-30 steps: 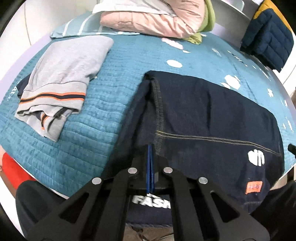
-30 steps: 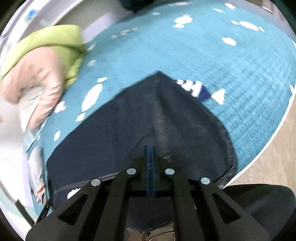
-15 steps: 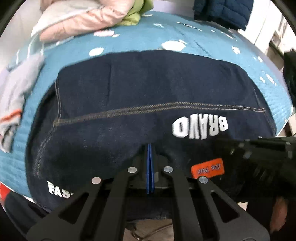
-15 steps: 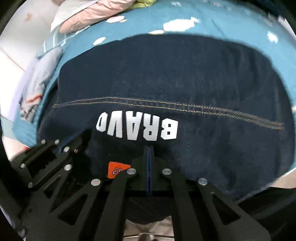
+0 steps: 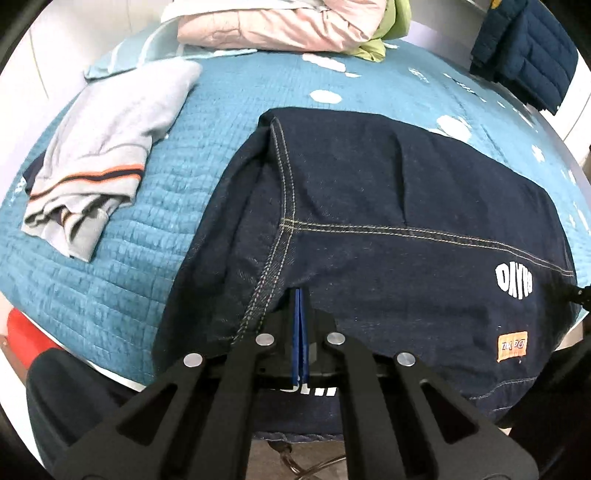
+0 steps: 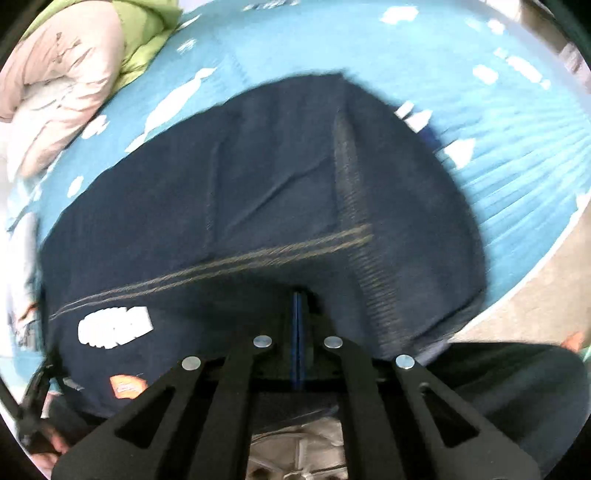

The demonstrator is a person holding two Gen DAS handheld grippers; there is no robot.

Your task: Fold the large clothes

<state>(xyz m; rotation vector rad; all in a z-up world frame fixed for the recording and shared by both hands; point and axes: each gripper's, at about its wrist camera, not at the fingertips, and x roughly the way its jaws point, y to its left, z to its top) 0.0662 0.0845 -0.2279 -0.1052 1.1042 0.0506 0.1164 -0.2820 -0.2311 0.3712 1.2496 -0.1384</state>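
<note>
One navy garment (image 5: pixel 388 221), two tools (image 5: pixel 300 295) clamping it.

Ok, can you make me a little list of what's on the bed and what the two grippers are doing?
surface: teal quilt with white patches
main garment: dark blue top, spread flat, near edge hanging off the bed
print: white letters and an orange tag
left gripper: shut on the top's near edge, beside a stitched seam
right gripper: shut on the same edge, view blurred
other clothes: grey striped garment at left, pink bundle and green cloth at far end, navy puffer far right
</note>
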